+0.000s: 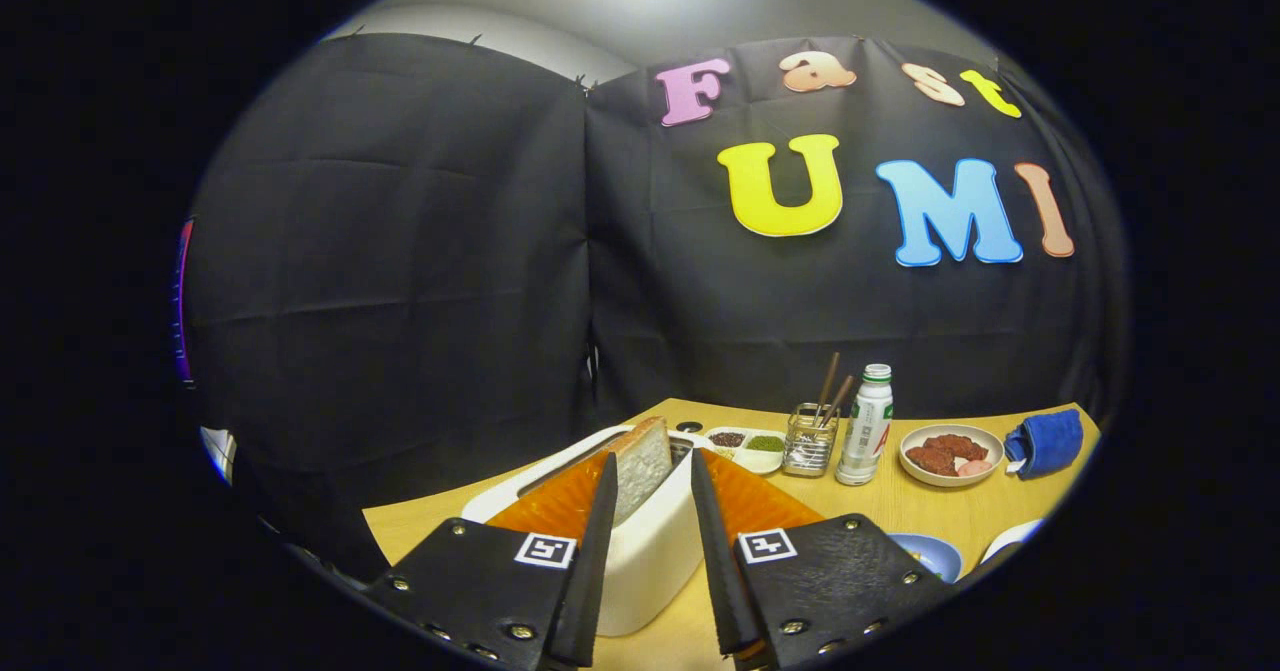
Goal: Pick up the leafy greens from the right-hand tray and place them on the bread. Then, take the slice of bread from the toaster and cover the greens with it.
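A slice of bread (640, 463) stands upright in the slot of a white toaster (655, 556), its top half sticking out. My gripper (652, 459) is just above the toaster, with the slice between its two fingers. The left finger lies close against the slice's face, while a narrow gap shows between the slice and the right finger. The gripper is open. I cannot see the leafy greens or the other bread from here.
Beyond the toaster on the wooden table (900, 501) stand a small divided dish (748, 443), a chopstick holder (808, 441), a bottle (865, 438), a plate of meat (950, 453) and a blue cloth (1046, 443). A blue bowl (932, 554) sits right of my fingers.
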`<action>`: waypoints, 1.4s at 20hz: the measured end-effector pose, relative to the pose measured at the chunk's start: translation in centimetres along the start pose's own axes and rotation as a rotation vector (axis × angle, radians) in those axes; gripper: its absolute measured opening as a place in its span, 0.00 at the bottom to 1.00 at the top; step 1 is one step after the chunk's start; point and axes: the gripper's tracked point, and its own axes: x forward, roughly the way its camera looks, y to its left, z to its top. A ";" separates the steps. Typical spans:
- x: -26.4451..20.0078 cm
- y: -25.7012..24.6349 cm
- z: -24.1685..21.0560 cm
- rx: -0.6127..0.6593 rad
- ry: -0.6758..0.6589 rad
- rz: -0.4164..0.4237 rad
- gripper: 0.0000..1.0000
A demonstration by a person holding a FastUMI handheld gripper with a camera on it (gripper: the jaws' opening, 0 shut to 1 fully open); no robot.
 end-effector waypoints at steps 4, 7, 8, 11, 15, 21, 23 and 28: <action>2.4 2.5 -1.2 -0.038 0.004 -0.003 0.45; 3.8 2.6 -2.2 -0.045 0.019 -0.034 0.45; 4.2 2.4 -2.6 -0.037 0.028 -0.044 0.45; 5.2 2.1 -3.7 -0.003 0.071 -0.061 0.45; 5.2 1.0 -3.8 -0.017 0.083 -0.100 0.33; 5.3 0.7 -3.8 0.112 0.049 -0.030 0.07; 5.1 0.5 -2.9 0.123 0.023 -0.015 0.06; 3.2 0.4 0.4 0.143 -0.067 -0.001 0.06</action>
